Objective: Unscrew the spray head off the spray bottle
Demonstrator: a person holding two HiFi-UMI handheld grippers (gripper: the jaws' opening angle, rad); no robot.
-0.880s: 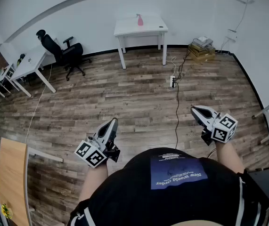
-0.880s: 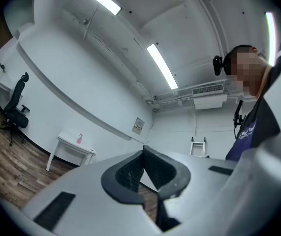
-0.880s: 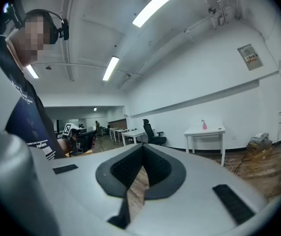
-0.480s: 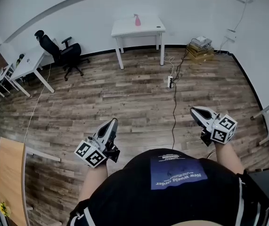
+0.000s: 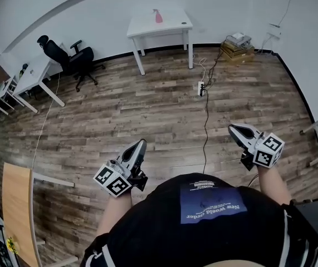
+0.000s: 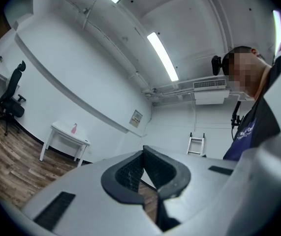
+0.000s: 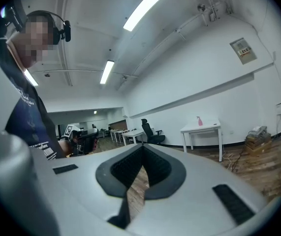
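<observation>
Bottle [image 5: 158, 16] stands on table [image 5: 172, 25] at 12 o'clock; left gripper [image 5: 141, 144] at 7 and right gripper [image 5: 232, 129] at 4 o'clock, both clenched, empty.

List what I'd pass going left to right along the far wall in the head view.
White desk → black office chair → white table with the pink spray bottle standing on it → stack of boxes.

right tool [image 7: 141, 149] closed and empty, pink spray bottle [image 7: 199, 120] on distant white table [image 7: 211, 128], black office chair [image 7: 148, 131]
</observation>
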